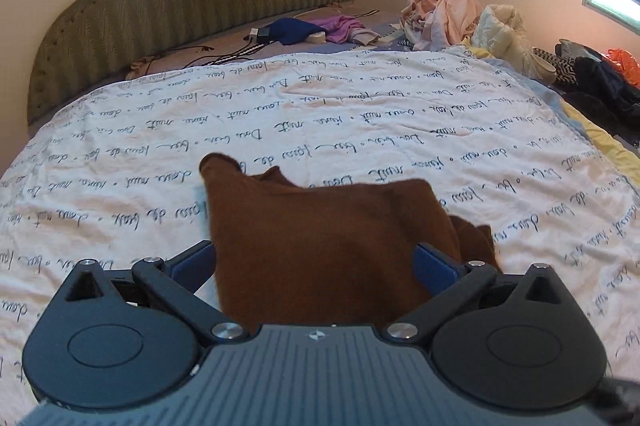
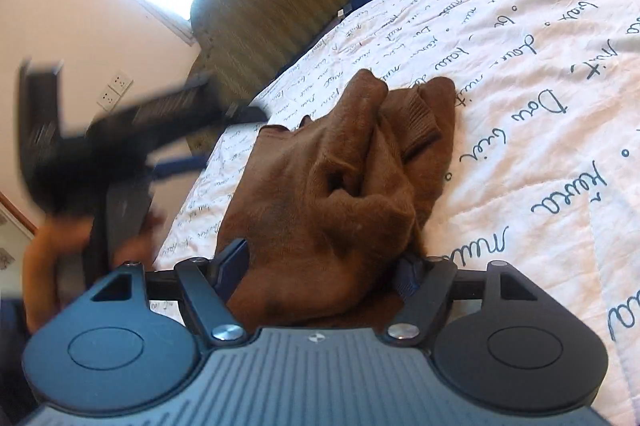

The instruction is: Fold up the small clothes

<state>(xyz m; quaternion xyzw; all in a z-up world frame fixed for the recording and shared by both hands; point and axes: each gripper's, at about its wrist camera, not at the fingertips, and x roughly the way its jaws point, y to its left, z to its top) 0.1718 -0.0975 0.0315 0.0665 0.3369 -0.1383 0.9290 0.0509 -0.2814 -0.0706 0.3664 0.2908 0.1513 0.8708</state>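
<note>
Brown knit garment [image 1: 320, 238] is bunched on the bed's quilt [image 1: 360, 114], lying between the wide-spread fingers of both grippers, apparently released. Regrasping an edge is judged next.

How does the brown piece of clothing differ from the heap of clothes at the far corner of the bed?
The brown garment is one dark, single-coloured knit piece; the far heap is several pale pink and cream pieces jumbled together. The brown garment lies close, between the tongs, on the white script-printed quilt; the heap sits beyond the quilt's far edge, near the wall. Both are crumpled, not neatly folded.
</note>
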